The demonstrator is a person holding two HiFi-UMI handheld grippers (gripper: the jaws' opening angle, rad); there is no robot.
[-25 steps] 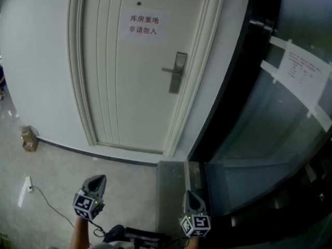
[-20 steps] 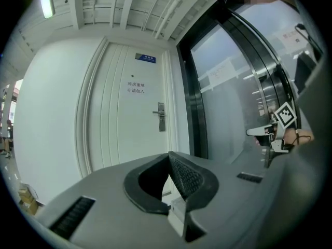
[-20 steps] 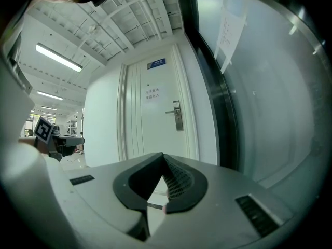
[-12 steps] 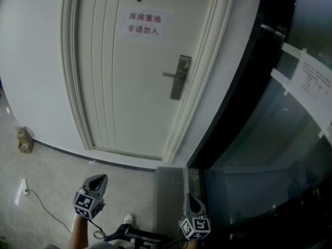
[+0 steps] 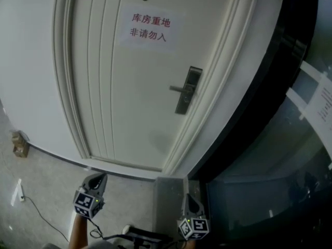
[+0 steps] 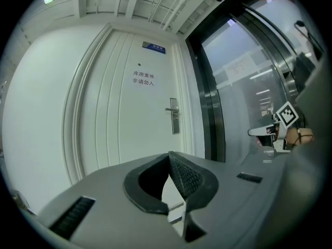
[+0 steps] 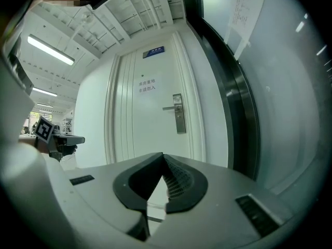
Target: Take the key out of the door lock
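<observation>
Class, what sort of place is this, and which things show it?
Probably a corridor in an office or workplace building: a closed white door with a paper notice and a lever lock, beside a dark-framed glass wall.

a white wall (image 5: 31,61) meets a pale speckled floor (image 5: 46,183), where a small cardboard box (image 5: 19,144) sits against the wall and a thin cable (image 5: 36,209) trails nearby. to the right stands a dark-framed glass partition (image 5: 270,154) with a paper sheet (image 5: 324,95) taped on it. a strip light (image 7: 51,50) glows on the white ceiling.
</observation>
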